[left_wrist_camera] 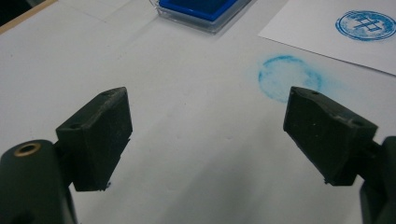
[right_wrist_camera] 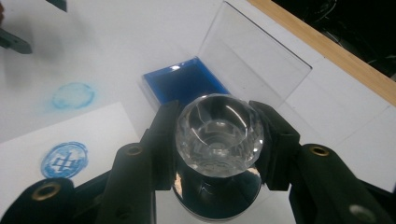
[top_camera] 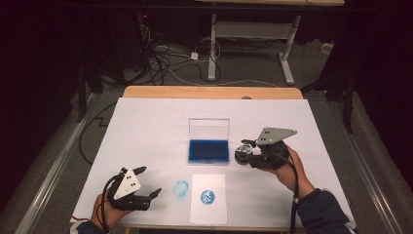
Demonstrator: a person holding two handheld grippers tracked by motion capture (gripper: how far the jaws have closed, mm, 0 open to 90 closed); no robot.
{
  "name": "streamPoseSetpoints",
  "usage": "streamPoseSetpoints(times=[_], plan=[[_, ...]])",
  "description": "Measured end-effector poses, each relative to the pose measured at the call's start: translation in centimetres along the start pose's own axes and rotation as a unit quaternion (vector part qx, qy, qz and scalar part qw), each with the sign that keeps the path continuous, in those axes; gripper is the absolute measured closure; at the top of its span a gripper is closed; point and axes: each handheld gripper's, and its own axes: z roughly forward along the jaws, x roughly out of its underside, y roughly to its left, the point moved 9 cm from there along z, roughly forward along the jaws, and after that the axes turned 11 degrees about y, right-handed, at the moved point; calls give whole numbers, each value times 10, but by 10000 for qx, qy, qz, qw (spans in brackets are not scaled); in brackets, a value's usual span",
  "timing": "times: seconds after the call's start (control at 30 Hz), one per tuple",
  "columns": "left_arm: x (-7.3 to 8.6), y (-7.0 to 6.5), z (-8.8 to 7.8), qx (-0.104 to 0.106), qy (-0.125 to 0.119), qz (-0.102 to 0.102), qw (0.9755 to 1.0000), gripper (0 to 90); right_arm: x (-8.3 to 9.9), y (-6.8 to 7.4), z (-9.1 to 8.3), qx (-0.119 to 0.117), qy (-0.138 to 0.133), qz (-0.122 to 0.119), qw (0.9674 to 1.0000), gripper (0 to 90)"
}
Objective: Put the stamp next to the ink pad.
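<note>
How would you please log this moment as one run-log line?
right hand-held gripper: shut on stamp | stamp: beside ink pad, lid open | paper: one blue print | left hand-held gripper: open, holding nothing

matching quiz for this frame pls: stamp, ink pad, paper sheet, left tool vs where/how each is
Things:
1. clear faceted-knob stamp
2. blue ink pad in a clear plastic case
3. white paper sheet
4. left tool

States:
A. jaws open, nothing between them
B. bears a round blue print
C. lid raised, at the table's middle
D. clamped in the right tool

Pairs: 1-D, 2-C, 3-B, 4-A
</note>
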Motion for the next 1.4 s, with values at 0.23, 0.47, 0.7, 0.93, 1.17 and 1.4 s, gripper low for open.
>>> streamPoseSetpoints(times=[0.23,0.47,0.7,0.93,1.17,1.4], plan=[[-1,-2,2,35,24,47,10000,147,0,-14,14,119,128,126,9998,569],[-1,-2,3,43,41,60,10000,147,1,-25,28,157,235,205,9994,569],[-1,-3,3,26,60,46,10000,147,3,-31,42,181,340,256,9989,569],[0,-4,3,31,89,61,9999,147,7,-38,56,204,473,320,9982,569],[1,-4,4,46,115,64,9999,147,17,-44,67,221,603,515,9966,568],[1,-4,5,44,132,69,9999,147,20,-45,69,184,625,560,9963,567]])
